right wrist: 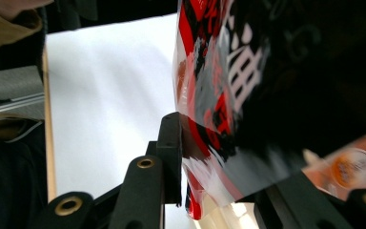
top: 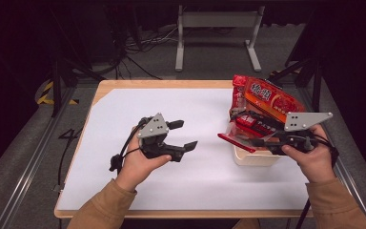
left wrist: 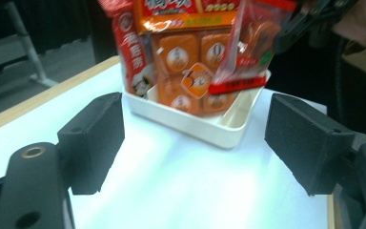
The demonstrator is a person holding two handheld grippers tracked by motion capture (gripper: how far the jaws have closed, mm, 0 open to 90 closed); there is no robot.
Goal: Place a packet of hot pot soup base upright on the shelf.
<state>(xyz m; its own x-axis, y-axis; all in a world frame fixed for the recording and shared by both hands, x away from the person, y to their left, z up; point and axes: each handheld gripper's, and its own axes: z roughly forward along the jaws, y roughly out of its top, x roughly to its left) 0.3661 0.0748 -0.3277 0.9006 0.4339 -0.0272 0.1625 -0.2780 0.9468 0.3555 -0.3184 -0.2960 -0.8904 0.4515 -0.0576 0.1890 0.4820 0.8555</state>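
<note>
From above, a red snack packet [top: 248,131] is seen clamped in the right gripper [top: 262,138], held tilted over the near left corner of a cream tray [top: 255,160] that stands at the right of the white-covered table [top: 171,186]. The packet is glossy, red with white lettering, and its sealed red edge points toward the table's middle. Larger orange-and-red packets [top: 267,98] stand upright in the tray behind it. The left gripper [top: 183,135] is held well apart from the tray, over bare table, its jaws spread wide with nothing between them.

Along the left gripper's jaws, both black pads [left wrist: 95,138] are seen standing far apart over the white surface, empty. Beyond them the cream tray [left wrist: 209,126] is shown with an orange packet [left wrist: 186,71] printed with round biscuits upright inside, and the small red packet [left wrist: 245,52] is seen hanging above the tray's rim, its clear window and red bottom seam visible.

Along the right gripper's jaws, the red packet [right wrist: 214,109] is seen close up, its crinkled film in red, black and white pinched between the nearly closed jaws, with the white table [right wrist: 109,90] behind.
</note>
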